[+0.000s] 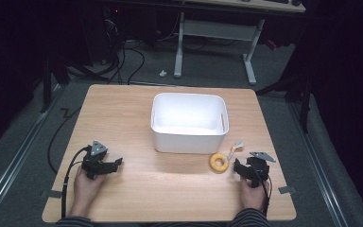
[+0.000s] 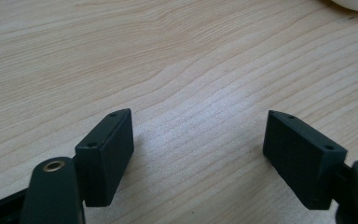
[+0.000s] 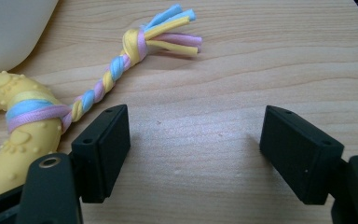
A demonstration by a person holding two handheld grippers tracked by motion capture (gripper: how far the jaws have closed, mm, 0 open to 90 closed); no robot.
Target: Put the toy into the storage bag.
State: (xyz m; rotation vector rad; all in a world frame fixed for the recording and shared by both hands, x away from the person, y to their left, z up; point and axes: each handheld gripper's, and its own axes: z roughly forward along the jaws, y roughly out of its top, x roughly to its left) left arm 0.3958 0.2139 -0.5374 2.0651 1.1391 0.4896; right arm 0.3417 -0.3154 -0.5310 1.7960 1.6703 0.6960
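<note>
A yellow ring toy [image 1: 219, 162] with a braided pastel rope tail [image 1: 234, 148] lies on the wooden table [image 1: 170, 189], just in front of the white bin [image 1: 189, 122]. In the right gripper view the ring toy [image 3: 14, 130] sits left of the jaws and its rope tail [image 3: 121, 60] runs up and away past them. My right gripper [image 1: 237, 166] [image 3: 196, 154] rests on the table right beside the ring, open, with only bare wood between the jaws. My left gripper [image 1: 119, 162] [image 2: 198, 156] rests at the front left, open over bare wood.
The white bin is empty and stands at the table's middle, its corner [image 2: 354, 3] peeking in at the left gripper view's top right. A person's hands hold both grippers from the front edge. Beyond the table are desk legs [image 1: 215, 52] and cables on grey floor.
</note>
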